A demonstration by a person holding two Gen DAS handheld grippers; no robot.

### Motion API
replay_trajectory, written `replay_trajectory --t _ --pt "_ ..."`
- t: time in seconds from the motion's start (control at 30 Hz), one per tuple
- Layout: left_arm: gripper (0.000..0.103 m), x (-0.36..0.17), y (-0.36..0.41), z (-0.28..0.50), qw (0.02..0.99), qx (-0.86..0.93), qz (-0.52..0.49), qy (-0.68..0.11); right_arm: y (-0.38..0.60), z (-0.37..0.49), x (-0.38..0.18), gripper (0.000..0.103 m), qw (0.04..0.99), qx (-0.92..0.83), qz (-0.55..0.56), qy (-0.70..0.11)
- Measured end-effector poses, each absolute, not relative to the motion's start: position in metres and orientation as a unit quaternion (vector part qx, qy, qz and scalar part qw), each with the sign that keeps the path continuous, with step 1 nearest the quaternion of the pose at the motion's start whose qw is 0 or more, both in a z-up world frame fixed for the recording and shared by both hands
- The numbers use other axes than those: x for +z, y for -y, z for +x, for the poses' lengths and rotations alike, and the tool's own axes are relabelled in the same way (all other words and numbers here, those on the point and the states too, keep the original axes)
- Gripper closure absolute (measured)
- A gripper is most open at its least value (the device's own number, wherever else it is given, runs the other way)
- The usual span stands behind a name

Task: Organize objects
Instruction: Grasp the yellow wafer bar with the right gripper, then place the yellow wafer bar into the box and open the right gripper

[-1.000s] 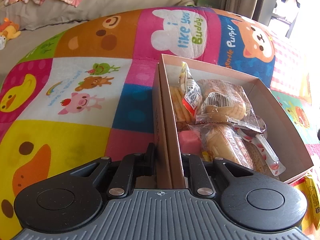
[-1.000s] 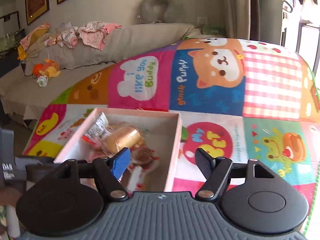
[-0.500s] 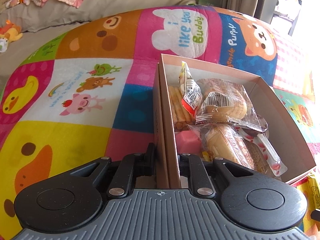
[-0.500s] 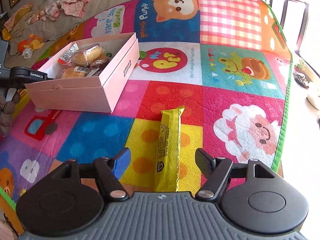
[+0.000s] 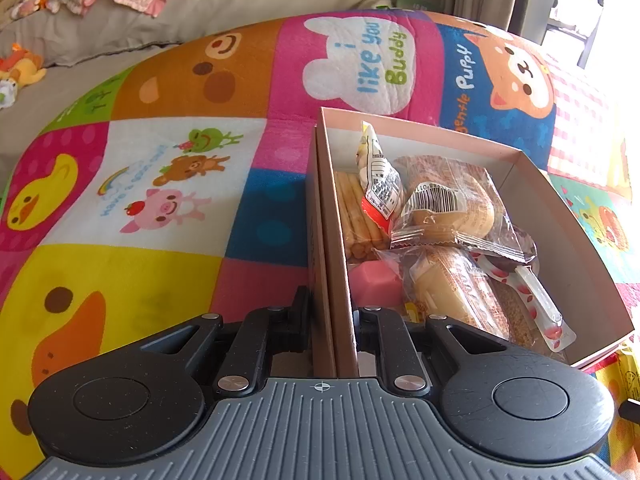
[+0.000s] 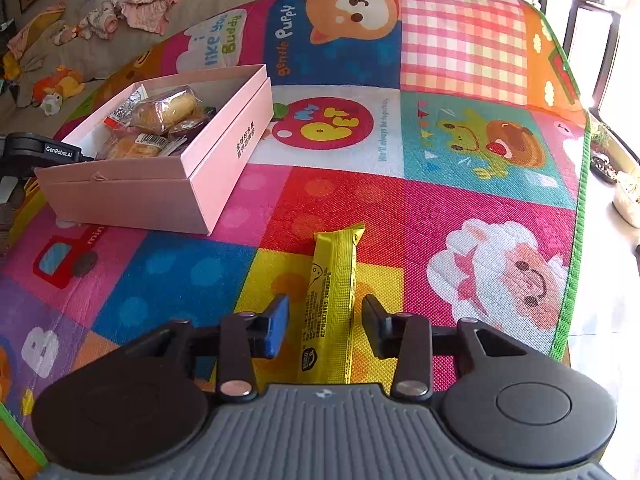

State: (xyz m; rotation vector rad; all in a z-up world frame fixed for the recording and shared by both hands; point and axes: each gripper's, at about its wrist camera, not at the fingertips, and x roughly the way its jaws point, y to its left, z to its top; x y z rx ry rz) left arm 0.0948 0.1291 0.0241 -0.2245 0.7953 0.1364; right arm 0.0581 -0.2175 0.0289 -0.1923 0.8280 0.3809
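A pink cardboard box (image 5: 560, 216) holds several wrapped snacks (image 5: 452, 200) on a colourful play mat. My left gripper (image 5: 332, 312) is shut on the box's left wall, one finger inside and one outside. In the right wrist view the box (image 6: 160, 184) sits at the left, with the left gripper's body behind it. A long yellow snack packet (image 6: 332, 300) lies flat on the mat. My right gripper (image 6: 324, 320) is open, its fingers on either side of the packet's near half, close above the mat.
The mat (image 6: 440, 200) ends at a green border (image 6: 576, 240) on the right, with floor beyond. A beige sofa cushion (image 5: 120, 28) with clothes and a plush toy (image 6: 56, 88) lies behind the mat.
My right gripper has swung away from the box, come down over the yellow packet and moved closer, now straddling it. My left gripper has kept its hold on the box wall.
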Motion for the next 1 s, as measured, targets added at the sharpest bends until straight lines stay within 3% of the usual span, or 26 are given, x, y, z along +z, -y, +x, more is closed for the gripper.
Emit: replay_trajectory --t 0.07,0.5,0.73,1.0 --pt "0.086 0.024 -0.129 0.095 0.913 0.066 -0.11 -0.386 0.214 0.052 0.031 0.078 0.891 0.187 -0.105 -0.401" --pt "0.087 0.024 -0.132 0.095 0.912 0.063 -0.121 -0.386 0.178 0.006 0.066 0.078 0.841 0.299 -0.086 -0.442" --pt "0.087 0.023 -0.133 0.094 0.913 0.062 -0.121 -0.385 0.155 -0.008 0.1 0.078 0.849 0.333 -0.1 -0.399" --pt "0.087 0.022 -0.132 0.092 0.917 0.059 -0.118 -0.377 0.134 0.042 0.15 0.078 0.89 0.308 -0.071 -0.328"
